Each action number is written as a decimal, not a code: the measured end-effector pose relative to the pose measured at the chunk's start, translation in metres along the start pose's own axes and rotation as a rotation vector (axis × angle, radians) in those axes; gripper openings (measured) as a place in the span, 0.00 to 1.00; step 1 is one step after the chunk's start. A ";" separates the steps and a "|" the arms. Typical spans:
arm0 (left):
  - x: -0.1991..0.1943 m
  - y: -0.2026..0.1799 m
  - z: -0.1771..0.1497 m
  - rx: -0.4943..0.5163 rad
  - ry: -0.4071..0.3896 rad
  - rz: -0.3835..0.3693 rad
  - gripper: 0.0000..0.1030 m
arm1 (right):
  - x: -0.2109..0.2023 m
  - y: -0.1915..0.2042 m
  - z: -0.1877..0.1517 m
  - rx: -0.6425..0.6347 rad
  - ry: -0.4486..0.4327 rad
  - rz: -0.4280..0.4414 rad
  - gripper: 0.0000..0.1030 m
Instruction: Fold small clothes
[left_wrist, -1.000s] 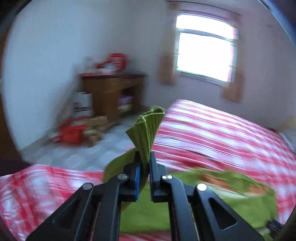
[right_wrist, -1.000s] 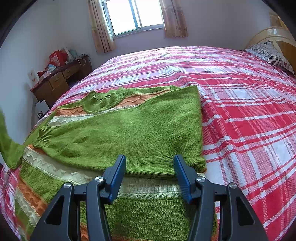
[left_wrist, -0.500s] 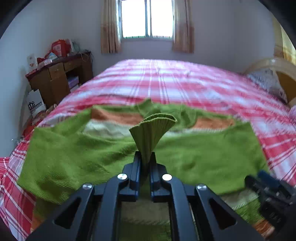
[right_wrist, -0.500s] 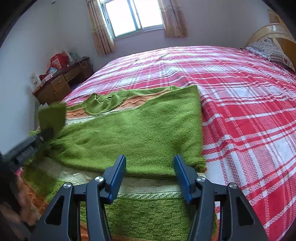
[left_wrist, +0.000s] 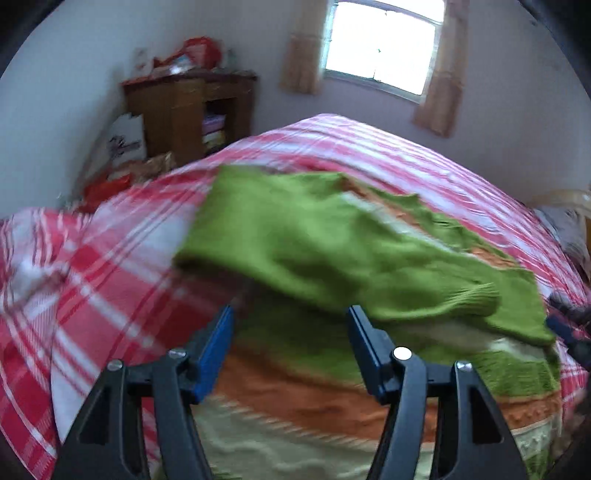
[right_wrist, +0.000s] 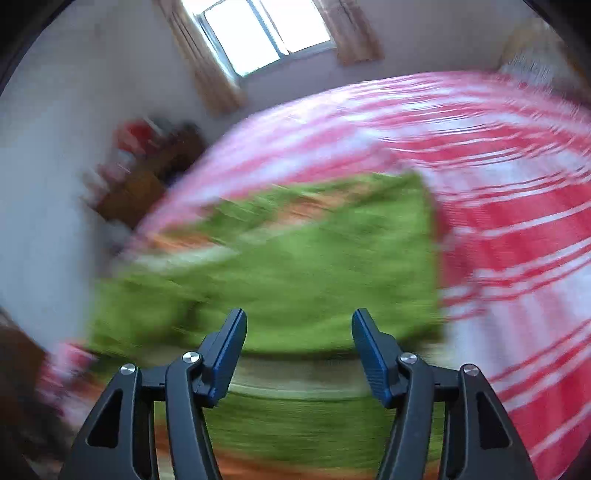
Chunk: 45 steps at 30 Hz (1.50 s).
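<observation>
A green knitted sweater (left_wrist: 332, 251) with orange and cream bands lies on the red plaid bed (left_wrist: 92, 295). Both sleeves lie folded across its body; one ribbed cuff (left_wrist: 480, 299) rests at the right. My left gripper (left_wrist: 290, 325) is open and empty, just above the sweater's lower part. My right gripper (right_wrist: 297, 332) is open and empty over the sweater (right_wrist: 295, 266); that view is blurred by motion. The right gripper's blue tip (left_wrist: 561, 328) shows at the left wrist view's right edge.
A wooden desk (left_wrist: 184, 110) with clutter stands against the wall left of the bed, with bags on the floor beside it. A curtained window (left_wrist: 380, 44) is behind the bed. A pillow (left_wrist: 565, 229) lies at the far right.
My left gripper let go of the green sleeve cuff and opened; the sleeve now lies across the sweater. Both grippers are moving, and the right view has swung and blurred.
</observation>
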<state>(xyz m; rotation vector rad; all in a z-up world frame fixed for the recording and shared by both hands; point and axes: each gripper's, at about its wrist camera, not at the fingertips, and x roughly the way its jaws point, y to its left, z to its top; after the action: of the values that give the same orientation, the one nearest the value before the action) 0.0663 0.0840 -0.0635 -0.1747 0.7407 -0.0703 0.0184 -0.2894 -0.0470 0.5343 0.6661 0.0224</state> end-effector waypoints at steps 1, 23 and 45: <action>0.003 0.005 -0.003 -0.019 0.009 -0.002 0.61 | 0.005 0.014 0.002 -0.007 0.014 0.029 0.59; 0.008 0.003 -0.006 -0.044 -0.037 -0.064 0.75 | 0.041 0.163 0.054 -0.475 -0.073 -0.145 0.04; 0.011 -0.006 -0.002 0.000 -0.009 -0.034 0.81 | -0.012 -0.045 0.023 -0.213 0.008 -0.466 0.23</action>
<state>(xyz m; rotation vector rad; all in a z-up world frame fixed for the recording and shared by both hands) 0.0729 0.0761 -0.0716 -0.1874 0.7286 -0.1021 0.0165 -0.3412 -0.0462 0.1656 0.7725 -0.3388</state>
